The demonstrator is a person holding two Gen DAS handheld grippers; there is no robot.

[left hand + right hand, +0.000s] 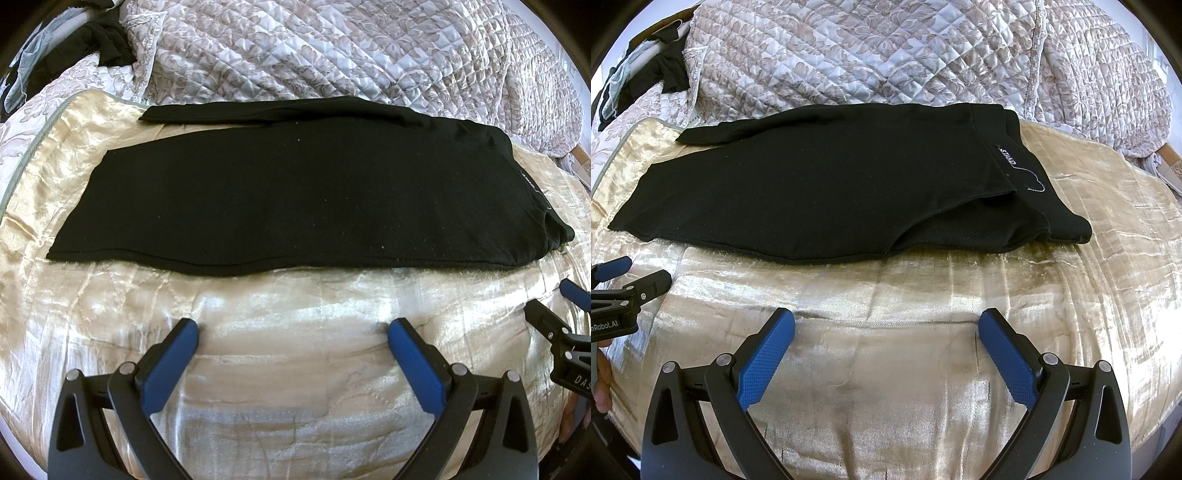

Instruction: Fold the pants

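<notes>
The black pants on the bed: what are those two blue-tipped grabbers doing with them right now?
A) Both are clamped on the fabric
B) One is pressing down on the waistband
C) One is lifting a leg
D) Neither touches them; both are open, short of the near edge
D: the left gripper and right gripper both gape open over the gold bedspread, short of the black pants.

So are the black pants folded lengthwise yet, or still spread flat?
Folded lengthwise: the black pants lie leg over leg on the gold bedspread, upper leg offset from the lower one, not yet folded crosswise.
</notes>
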